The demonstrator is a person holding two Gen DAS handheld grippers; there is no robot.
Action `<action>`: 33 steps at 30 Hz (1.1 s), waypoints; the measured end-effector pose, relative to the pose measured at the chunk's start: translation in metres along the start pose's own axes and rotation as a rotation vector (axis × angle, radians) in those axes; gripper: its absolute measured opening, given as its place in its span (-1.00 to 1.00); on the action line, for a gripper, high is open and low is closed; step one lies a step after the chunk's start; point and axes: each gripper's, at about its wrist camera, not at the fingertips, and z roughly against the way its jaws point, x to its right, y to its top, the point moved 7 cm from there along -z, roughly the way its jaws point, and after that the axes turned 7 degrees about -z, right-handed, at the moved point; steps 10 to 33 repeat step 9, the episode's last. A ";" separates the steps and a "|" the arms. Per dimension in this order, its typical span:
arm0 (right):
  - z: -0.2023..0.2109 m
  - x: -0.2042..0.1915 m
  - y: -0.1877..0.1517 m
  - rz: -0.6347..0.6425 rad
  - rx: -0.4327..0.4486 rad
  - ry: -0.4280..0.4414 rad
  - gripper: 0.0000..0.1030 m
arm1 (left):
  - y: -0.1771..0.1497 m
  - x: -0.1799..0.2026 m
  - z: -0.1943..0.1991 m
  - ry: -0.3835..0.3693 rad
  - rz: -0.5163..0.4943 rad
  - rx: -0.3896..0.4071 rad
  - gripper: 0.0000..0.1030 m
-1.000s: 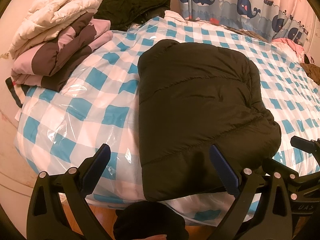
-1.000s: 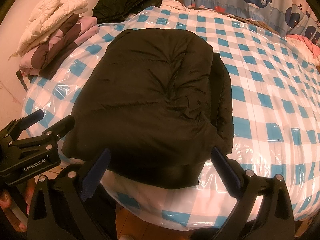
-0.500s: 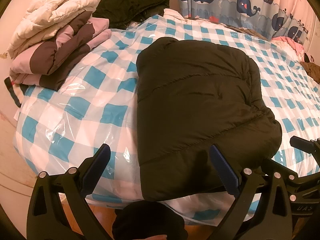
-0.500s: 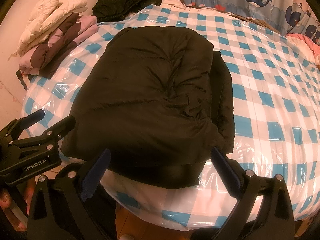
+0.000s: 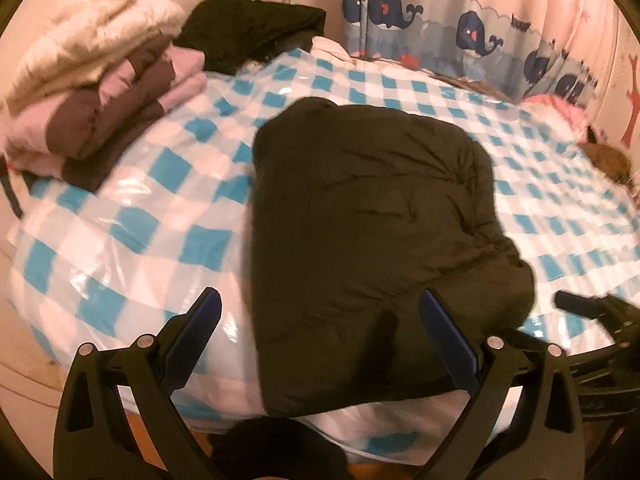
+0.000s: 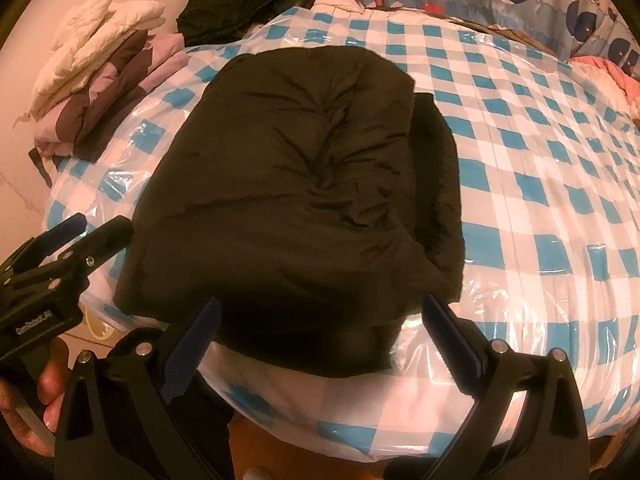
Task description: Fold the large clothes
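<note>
- The dark puffy jacket [image 6: 296, 184] lies folded into a thick rectangle on the bed [image 6: 540, 208], its near edge hanging a little over the bed's front edge.
- A second dark layer [image 6: 438, 168] of the same jacket peeks out along its right side.
- My left tongs [image 5: 320, 340] are spread wide and hold nothing; they hover just in front of the jacket's near-left corner, one finger over the checked cover, the other over the jacket.
- My right tongs [image 6: 320, 340] are also wide and empty, framing the jacket's near edge without touching it.
- In the right view my left hand [image 6: 36, 400] grips the other tool's handle at lower left.
- The bed wears a blue-and-white checked cover under clear plastic.
- A stack of folded clothes [image 5: 92, 92], cream on top of pink and brown, sits at the far left corner.
- Beside it lies another dark garment [image 5: 256, 28].
- A whale-print curtain [image 5: 460, 28] hangs behind the bed.
</note>
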 end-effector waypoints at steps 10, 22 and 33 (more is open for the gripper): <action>0.011 0.022 0.003 -0.031 0.019 0.002 0.87 | 0.000 0.017 -0.007 -0.009 -0.028 -0.066 0.85; 0.011 0.022 0.003 -0.031 0.019 0.002 0.87 | 0.000 0.017 -0.007 -0.009 -0.028 -0.066 0.85; 0.011 0.022 0.003 -0.031 0.019 0.002 0.87 | 0.000 0.017 -0.007 -0.009 -0.028 -0.066 0.85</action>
